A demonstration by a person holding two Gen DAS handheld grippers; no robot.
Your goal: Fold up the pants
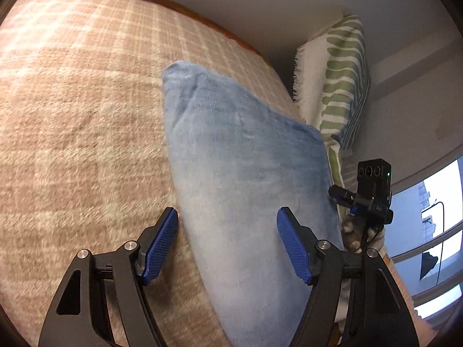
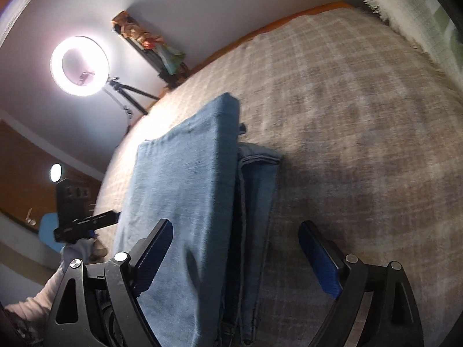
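Light blue jeans [image 1: 246, 159] lie folded in a long stack on a beige checked blanket [image 1: 72, 115] on a bed. My left gripper [image 1: 227, 217] is open; its blue pads stand wide apart just above the near end of the jeans, without pressing on them. In the right wrist view the folded jeans [image 2: 185, 179] show stacked layers along their right side. My right gripper [image 2: 236, 225] is open too, straddling the stack, its left finger over the denim and its right finger over the blanket [image 2: 361, 144]. Each view shows the other gripper at the side of the jeans.
A white throw with green stripes [image 1: 341, 86] lies past the jeans by the wall. A window [image 1: 434, 217] is at the right. A lit ring light [image 2: 79, 65] on a tripod stands beyond the bed's wooden edge [image 2: 289, 20]. A sleeve [image 2: 43, 295] shows at lower left.
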